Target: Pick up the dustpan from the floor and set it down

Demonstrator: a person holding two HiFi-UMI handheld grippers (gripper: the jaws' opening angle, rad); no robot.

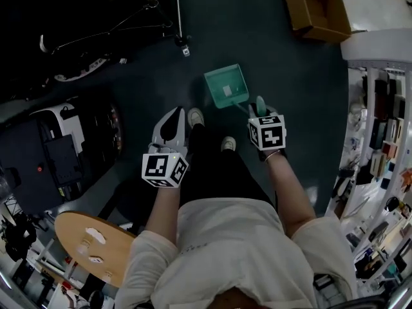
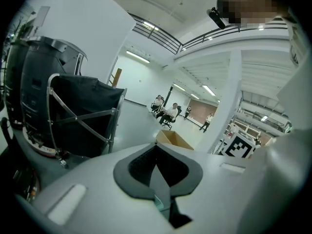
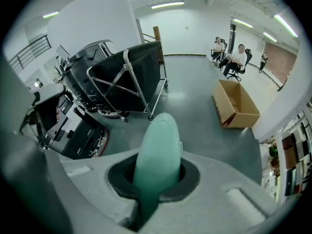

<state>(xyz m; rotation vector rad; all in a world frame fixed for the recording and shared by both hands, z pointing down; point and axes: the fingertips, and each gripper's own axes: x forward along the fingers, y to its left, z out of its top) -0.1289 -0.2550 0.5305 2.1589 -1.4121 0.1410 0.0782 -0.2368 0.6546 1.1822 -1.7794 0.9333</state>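
Dustpan (image 1: 226,85) held: teal handle (image 3: 158,150) clamped in right claw (image 1: 261,105), hanging low over floor (image 1: 270,44) beside shoes (image 1: 195,116), seemingly lifted clear. Left claw (image 1: 174,118) together, empty. Pickup apparently done; 1 step left: setting it down.

Seen from overhead, a person in a white shirt (image 1: 219,237) and white shoes (image 1: 195,116) stood on a dark floor (image 1: 270,44), holding a gripper in each hand. The right gripper (image 1: 260,103) pointed steeply down, with the handle of a green dustpan (image 1: 226,85) running up between its jaws; the pan showed just ahead of the feet. The left gripper (image 1: 175,116) hung beside the left shoe. An open cardboard box (image 1: 315,8) sat farther off, shelves (image 1: 380,140) lined the right edge, and a round wooden tabletop (image 1: 90,246) stood at lower left.
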